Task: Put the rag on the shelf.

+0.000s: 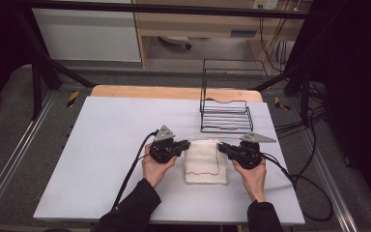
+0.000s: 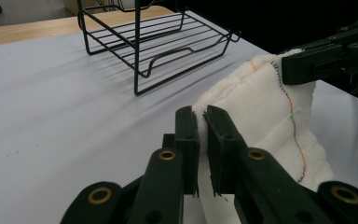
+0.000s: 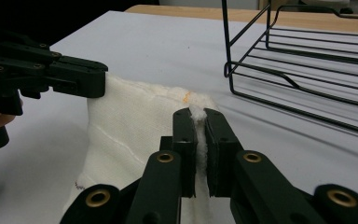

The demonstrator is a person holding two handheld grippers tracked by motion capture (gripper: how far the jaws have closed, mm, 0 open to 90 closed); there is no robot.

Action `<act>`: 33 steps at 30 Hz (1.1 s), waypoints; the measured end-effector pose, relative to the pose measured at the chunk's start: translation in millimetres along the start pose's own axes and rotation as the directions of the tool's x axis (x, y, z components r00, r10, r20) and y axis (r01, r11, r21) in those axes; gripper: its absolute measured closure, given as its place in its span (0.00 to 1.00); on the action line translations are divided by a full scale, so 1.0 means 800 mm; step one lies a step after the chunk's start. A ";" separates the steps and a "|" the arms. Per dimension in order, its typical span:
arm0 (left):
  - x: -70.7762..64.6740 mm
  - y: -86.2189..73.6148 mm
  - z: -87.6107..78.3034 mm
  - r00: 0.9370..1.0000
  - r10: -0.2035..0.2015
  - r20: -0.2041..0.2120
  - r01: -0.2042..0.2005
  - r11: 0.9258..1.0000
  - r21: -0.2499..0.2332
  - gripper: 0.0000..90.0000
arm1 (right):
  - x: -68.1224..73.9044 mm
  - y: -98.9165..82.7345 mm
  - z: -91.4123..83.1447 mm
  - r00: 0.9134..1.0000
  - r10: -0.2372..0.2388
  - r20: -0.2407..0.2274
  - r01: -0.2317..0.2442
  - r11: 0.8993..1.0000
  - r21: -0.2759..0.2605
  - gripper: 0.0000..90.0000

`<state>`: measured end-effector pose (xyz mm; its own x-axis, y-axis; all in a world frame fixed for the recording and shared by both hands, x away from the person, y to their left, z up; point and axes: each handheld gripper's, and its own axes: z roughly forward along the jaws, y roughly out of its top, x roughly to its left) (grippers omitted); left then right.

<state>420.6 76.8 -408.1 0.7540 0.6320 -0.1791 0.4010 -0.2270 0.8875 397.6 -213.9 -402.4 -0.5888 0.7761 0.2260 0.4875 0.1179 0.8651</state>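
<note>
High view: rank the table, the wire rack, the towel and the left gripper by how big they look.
1. Table
2. Wire rack, standing farther from the camera
3. Towel, close to the rack in size
4. Left gripper

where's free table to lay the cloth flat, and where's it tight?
Free: the wide bare stretch of the table left of the left gripper, out to its left edge, and the front strip between the cloth and the near edge. Tight: the far right corner, where the wire rack stands just behind the cloth and the right gripper.
</note>
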 end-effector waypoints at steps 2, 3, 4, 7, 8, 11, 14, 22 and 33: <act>-0.002 0.002 -0.003 1.000 0.002 0.002 -0.002 1.000 -0.007 0.93 | 0.002 0.001 -0.003 1.000 -0.005 0.002 0.005 1.000 -0.008 0.94; -0.003 0.002 -0.004 1.000 0.003 0.004 -0.003 1.000 -0.012 0.93 | 0.003 0.001 -0.005 1.000 -0.007 0.001 0.007 1.000 -0.012 0.94; -0.004 0.003 -0.006 1.000 0.003 0.006 -0.003 1.000 -0.018 0.93 | 0.004 0.002 -0.006 1.000 -0.010 0.002 0.010 1.000 -0.019 0.94; -0.007 0.006 -0.010 1.000 0.010 0.008 -0.010 1.000 -0.027 0.93 | 0.007 0.003 -0.011 1.000 -0.018 0.003 0.018 0.999 -0.033 0.94; -0.008 0.008 -0.012 1.000 0.010 0.010 -0.010 1.000 -0.029 0.93 | 0.008 0.004 -0.013 1.000 -0.020 0.003 0.020 0.999 -0.037 0.94; -0.011 0.011 -0.016 1.000 0.020 0.011 -0.020 0.999 -0.044 0.93 | 0.011 0.006 -0.018 1.000 -0.027 0.008 0.027 0.998 -0.052 0.94; -0.014 0.014 -0.019 1.000 0.024 0.014 -0.023 0.998 -0.058 0.93 | 0.014 0.008 -0.023 1.000 -0.027 0.007 0.027 0.997 -0.068 0.94; -0.020 0.022 -0.028 0.999 0.036 0.015 -0.034 0.994 -0.102 0.93 | 0.020 0.015 -0.033 0.999 -0.048 0.020 0.050 0.992 -0.112 0.94; -0.027 0.037 -0.043 0.998 0.057 0.010 -0.055 0.985 -0.163 0.93 | 0.033 0.032 -0.049 0.996 -0.080 0.032 0.084 0.981 -0.177 0.94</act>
<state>398.4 82.4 -363.2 0.7806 0.6109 -0.1320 0.2691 -0.1379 0.9532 369.0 -214.7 -356.6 -0.6047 0.7837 0.1420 0.3145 0.0712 0.9466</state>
